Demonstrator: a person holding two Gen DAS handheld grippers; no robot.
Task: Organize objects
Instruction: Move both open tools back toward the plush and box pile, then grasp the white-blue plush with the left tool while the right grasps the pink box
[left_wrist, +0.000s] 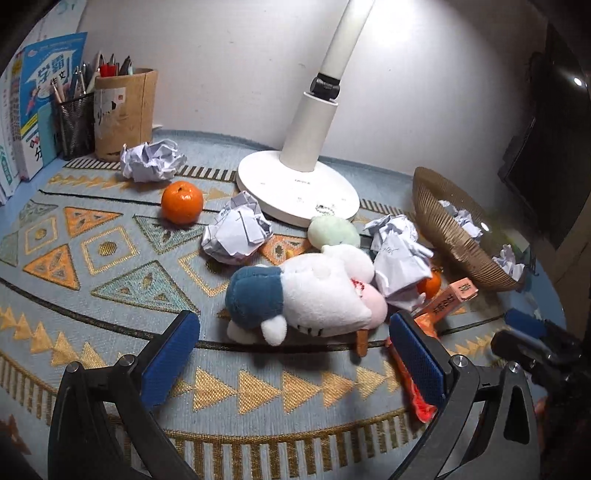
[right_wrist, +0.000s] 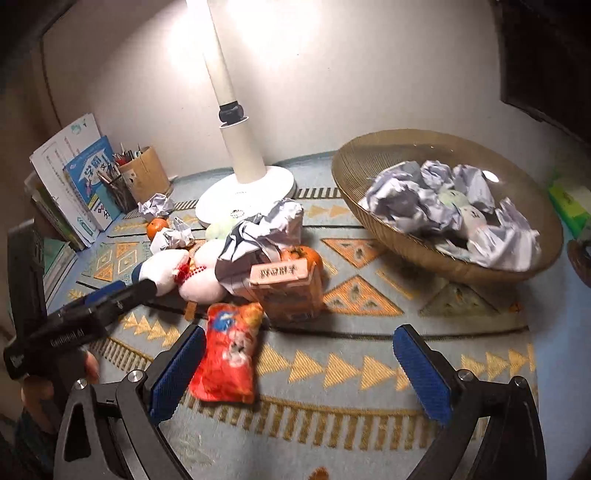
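Note:
A white plush toy (left_wrist: 317, 291) with a blue cap lies on the patterned cloth, just beyond my open left gripper (left_wrist: 291, 350), whose blue pads (left_wrist: 171, 354) hold nothing. Crumpled paper balls (left_wrist: 236, 230) lie around it, with an orange (left_wrist: 182, 202) to the left. In the right wrist view my open right gripper (right_wrist: 299, 373) hovers over the cloth; a red snack bag (right_wrist: 229, 354) lies by its left pad. Behind the bag stands an orange carton (right_wrist: 288, 291). A woven basket (right_wrist: 373, 221) at the right holds several paper balls (right_wrist: 443, 203).
A white desk lamp (left_wrist: 299, 184) stands at the back centre. Pen holders (left_wrist: 125, 110) and books (left_wrist: 40, 107) fill the back left corner. A green soft ball (left_wrist: 332, 230) sits by the lamp base. A green box (right_wrist: 569, 203) lies beyond the basket. A second orange (right_wrist: 303, 254) hides behind the carton.

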